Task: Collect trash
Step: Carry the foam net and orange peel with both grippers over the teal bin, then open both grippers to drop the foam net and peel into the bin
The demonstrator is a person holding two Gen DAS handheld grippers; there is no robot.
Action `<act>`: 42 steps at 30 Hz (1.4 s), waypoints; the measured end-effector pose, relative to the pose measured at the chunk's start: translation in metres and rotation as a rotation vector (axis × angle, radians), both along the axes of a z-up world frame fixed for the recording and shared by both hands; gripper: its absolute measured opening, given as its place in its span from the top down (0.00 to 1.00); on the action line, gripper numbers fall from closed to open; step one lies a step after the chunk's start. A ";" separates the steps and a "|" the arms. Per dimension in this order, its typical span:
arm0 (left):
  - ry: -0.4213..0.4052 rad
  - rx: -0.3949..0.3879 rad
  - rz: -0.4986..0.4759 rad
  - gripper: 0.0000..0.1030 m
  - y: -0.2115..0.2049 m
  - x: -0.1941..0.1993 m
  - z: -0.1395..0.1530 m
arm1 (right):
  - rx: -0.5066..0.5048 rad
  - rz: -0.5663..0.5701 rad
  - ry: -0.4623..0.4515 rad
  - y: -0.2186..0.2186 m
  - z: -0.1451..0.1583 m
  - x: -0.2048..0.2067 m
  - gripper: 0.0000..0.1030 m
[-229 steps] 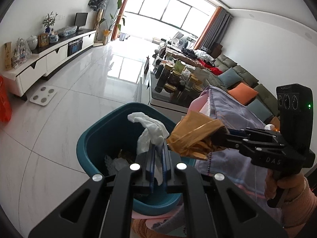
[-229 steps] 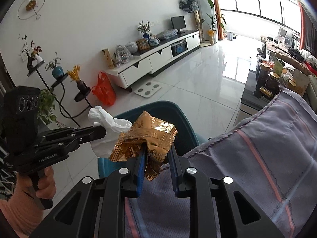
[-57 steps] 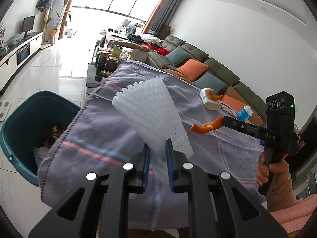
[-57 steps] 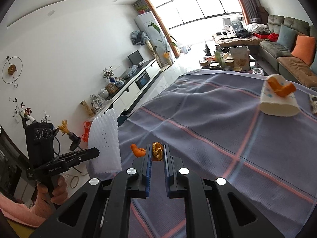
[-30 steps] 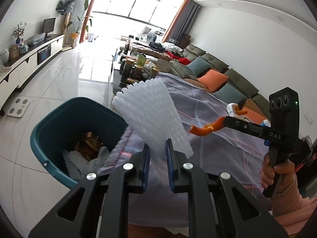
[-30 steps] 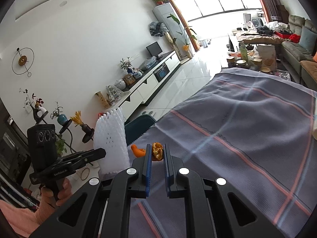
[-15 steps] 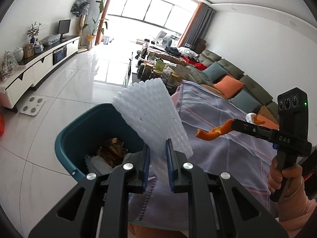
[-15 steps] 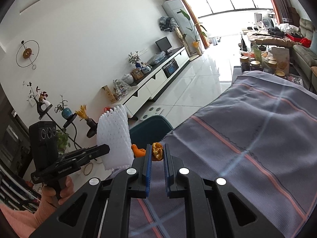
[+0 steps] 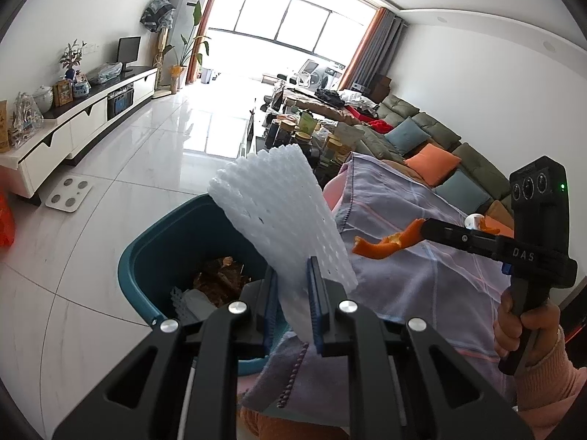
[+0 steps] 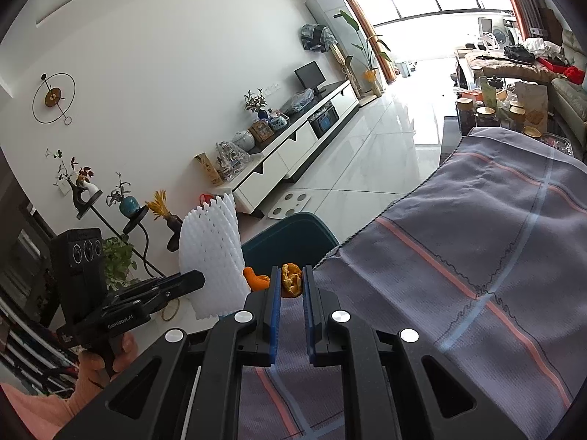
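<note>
Gripping white foam fruit net, left gripper holds it above teal trash bin – bin on floor beside surface's edge. Right gripper clamped on orange peel – over edge of striped cloth covering surface, near bin.

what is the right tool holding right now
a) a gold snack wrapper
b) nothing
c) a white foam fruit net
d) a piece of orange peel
d: the right tool is shut on a piece of orange peel, while the white foam fruit net is in the left tool, above the teal bin.
</note>
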State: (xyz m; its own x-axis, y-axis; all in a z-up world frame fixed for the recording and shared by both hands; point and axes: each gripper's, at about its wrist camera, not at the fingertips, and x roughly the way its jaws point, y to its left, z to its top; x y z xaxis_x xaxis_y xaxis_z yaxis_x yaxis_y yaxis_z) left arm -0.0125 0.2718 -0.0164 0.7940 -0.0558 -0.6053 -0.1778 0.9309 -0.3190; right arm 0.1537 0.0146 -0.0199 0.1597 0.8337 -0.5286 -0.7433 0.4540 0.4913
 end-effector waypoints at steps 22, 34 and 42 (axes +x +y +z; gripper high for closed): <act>0.038 0.003 0.077 0.84 0.019 0.005 -0.011 | -0.038 0.032 -0.022 0.038 -0.003 -0.001 0.89; 0.127 -0.025 0.118 0.76 0.041 0.023 -0.041 | -0.144 0.059 0.000 0.095 -0.022 0.000 0.87; 0.149 -0.080 0.126 0.63 0.046 0.026 -0.059 | -0.162 0.070 0.003 0.098 -0.024 -0.002 0.76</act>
State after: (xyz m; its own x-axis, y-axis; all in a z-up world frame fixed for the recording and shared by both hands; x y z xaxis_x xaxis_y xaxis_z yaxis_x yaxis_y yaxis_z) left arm 0.0134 0.3179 -0.0755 0.6997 -0.0144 -0.7143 -0.3416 0.8714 -0.3521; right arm 0.1515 0.1123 -0.0436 0.1021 0.7468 -0.6571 -0.7745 0.4742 0.4187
